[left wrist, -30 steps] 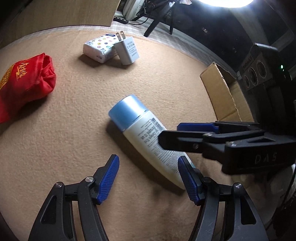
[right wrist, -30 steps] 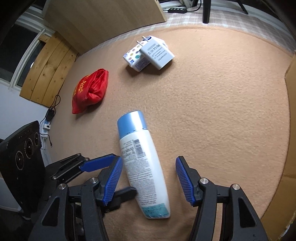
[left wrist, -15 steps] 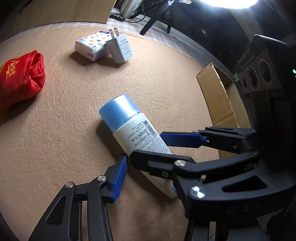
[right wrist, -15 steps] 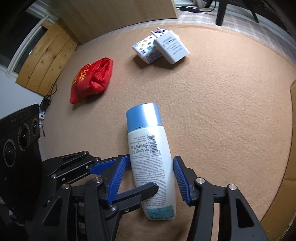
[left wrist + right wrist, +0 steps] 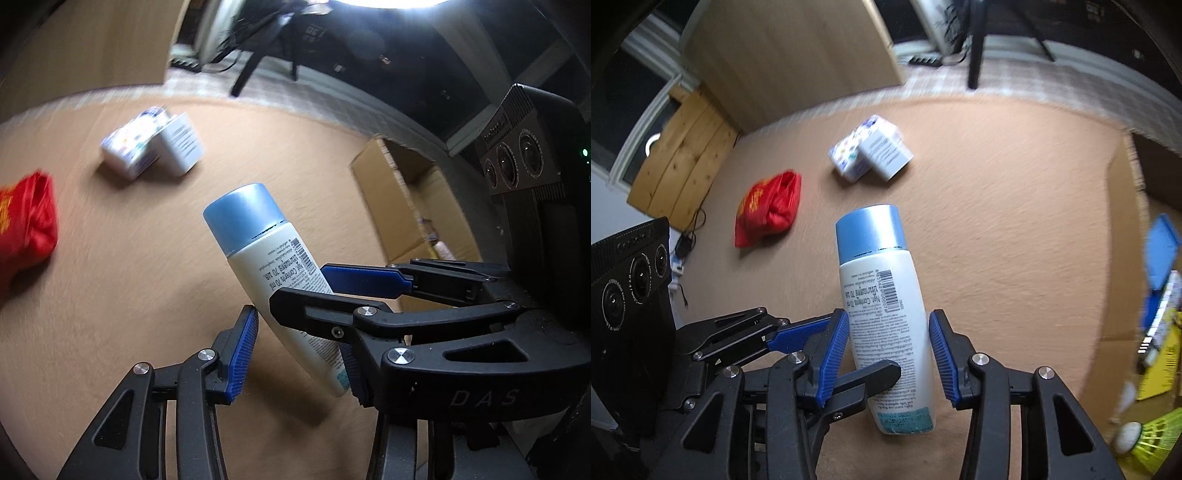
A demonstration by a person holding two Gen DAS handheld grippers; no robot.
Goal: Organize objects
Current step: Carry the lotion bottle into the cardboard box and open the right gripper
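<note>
Tan carpeted counter [image 5: 1015, 229] lies under one white bottle [image 5: 882, 306], lifted near its front edge. Both claws, left claw [image 5: 295, 350] and right claw [image 5: 886, 354], grasp its lower body; the right's jaws are closing. Best moved together, level, toward the cardboard box [image 5: 417, 206]. Two white chargers [image 5: 871, 153], one red pouch [image 5: 768, 208] remain.

Left gripper [image 5: 295, 349]: black plastic frame with open triangular cut-outs.
Left gripper pads [image 5: 242, 354]: blue, ribbed, long and narrow.
Left gripper screws: round silver heads at the finger joints.
Right gripper [image 5: 888, 356]: the same black frame, also with triangular cut-outs.
Right gripper pads [image 5: 940, 356]: blue, with fine ribs.
Right gripper marking: raised letters "DAS" on its side, seen from the left wrist.
Camera blocks: black box on each gripper, three round lenses in a row; a small green light beside one.
</note>
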